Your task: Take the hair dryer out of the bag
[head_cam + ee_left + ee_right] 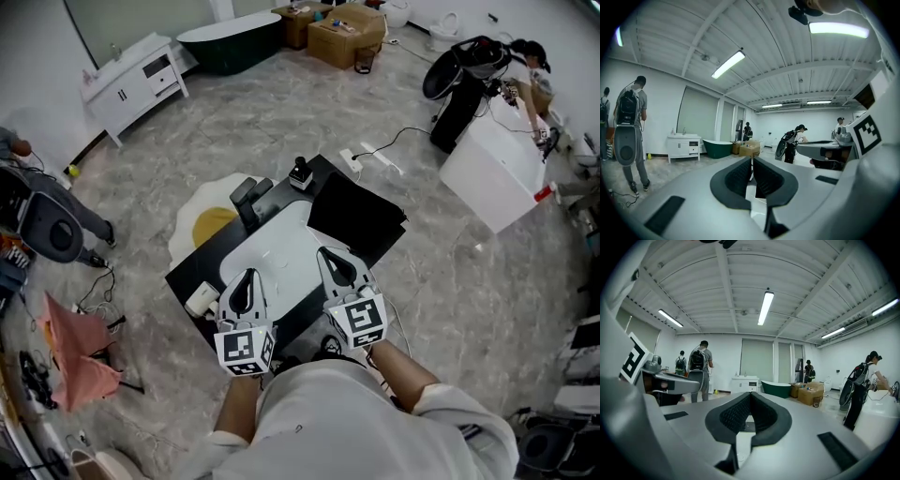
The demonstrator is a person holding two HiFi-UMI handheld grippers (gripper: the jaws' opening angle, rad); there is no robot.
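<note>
bathtub point(230, 42): dark green, by far wall | vanity cabinet point(136, 80): white, left of bathtub | cardboard boxes point(345, 33): right of bathtub | pink cloth point(80, 352): well apart from bathtub

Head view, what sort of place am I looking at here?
Probably a large studio or workshop hall, not a home: a green bathtub, a white vanity cabinet and cardboard boxes stand around the marble-look floor.

Left gripper point(247, 277) and right gripper point(327, 255) point forward side by side, jaws closed and empty.
</note>
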